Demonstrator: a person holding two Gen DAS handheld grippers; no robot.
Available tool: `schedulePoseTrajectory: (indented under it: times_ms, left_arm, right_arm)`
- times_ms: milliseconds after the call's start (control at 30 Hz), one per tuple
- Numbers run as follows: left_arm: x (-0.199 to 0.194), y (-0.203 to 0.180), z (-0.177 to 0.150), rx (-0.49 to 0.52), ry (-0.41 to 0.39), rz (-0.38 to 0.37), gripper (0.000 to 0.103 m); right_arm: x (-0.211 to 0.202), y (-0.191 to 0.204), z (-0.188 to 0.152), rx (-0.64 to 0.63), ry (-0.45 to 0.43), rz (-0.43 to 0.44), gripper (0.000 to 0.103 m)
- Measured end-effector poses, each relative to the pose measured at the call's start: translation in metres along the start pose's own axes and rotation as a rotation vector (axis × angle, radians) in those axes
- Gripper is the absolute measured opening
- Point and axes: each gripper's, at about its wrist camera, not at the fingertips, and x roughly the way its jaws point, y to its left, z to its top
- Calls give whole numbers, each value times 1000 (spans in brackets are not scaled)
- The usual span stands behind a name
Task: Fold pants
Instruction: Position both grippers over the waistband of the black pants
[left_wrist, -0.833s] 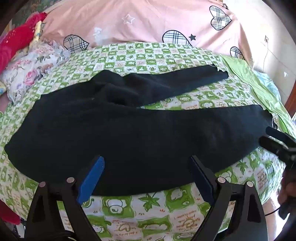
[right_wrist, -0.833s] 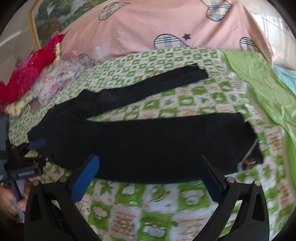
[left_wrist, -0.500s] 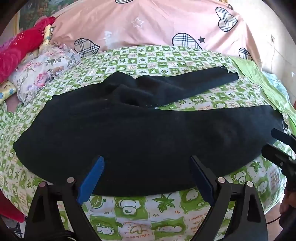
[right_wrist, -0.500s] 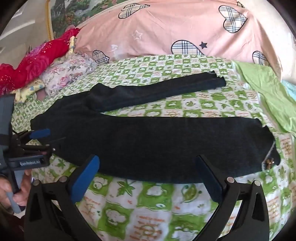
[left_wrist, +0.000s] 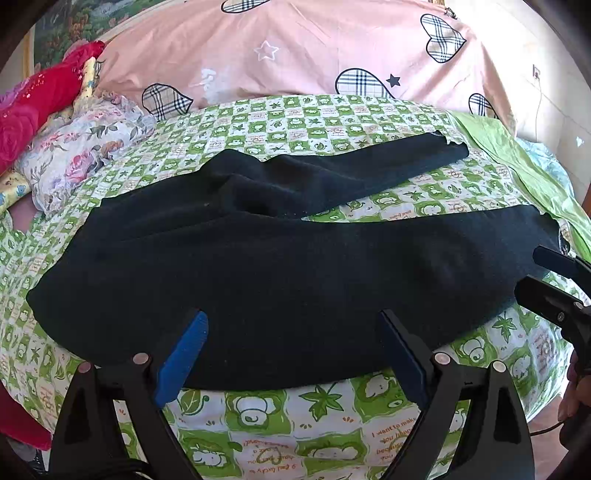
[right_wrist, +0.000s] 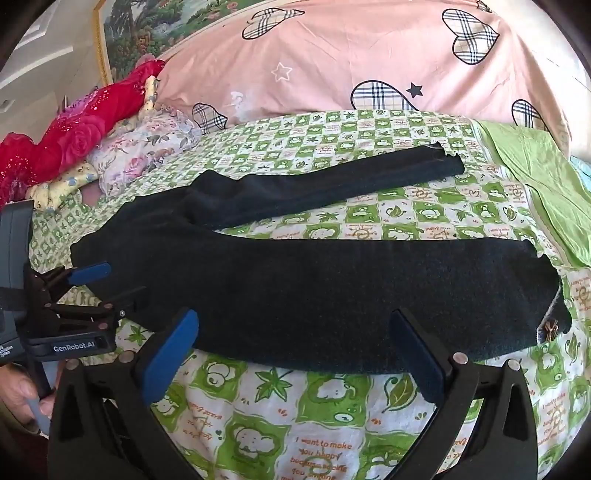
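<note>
Black pants (left_wrist: 295, 273) lie spread flat on the bed, waist to the left, two legs reaching right with a gap between them; they also show in the right wrist view (right_wrist: 332, 295). My left gripper (left_wrist: 291, 332) is open and empty, hovering over the near edge of the near leg toward the waist. My right gripper (right_wrist: 295, 332) is open and empty over the near leg toward its hem. The left gripper shows at the left of the right wrist view (right_wrist: 107, 284), and the right gripper at the right edge of the left wrist view (left_wrist: 535, 271).
A green-and-white checked sheet (left_wrist: 317, 417) covers the bed. A pink quilt (left_wrist: 295, 55) with plaid hearts is piled at the back. Floral pillows (left_wrist: 74, 147) and red fabric (left_wrist: 33, 107) lie at the left. A plain green sheet (right_wrist: 543, 177) lies at the right.
Both grippers have drawn back and risen a little, so the pants sit lower and fuller in both views. The pants have not moved. Both grippers stay open.
</note>
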Motion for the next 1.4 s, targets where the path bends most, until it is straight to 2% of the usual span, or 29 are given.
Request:
schedulePoseTrajectory:
  times_ms: [1400]
  left_arm:
    - [-1,2,-3,-17,-2,-8,93]
  right_arm:
    - [-2,9,1,-17,4,3,103]
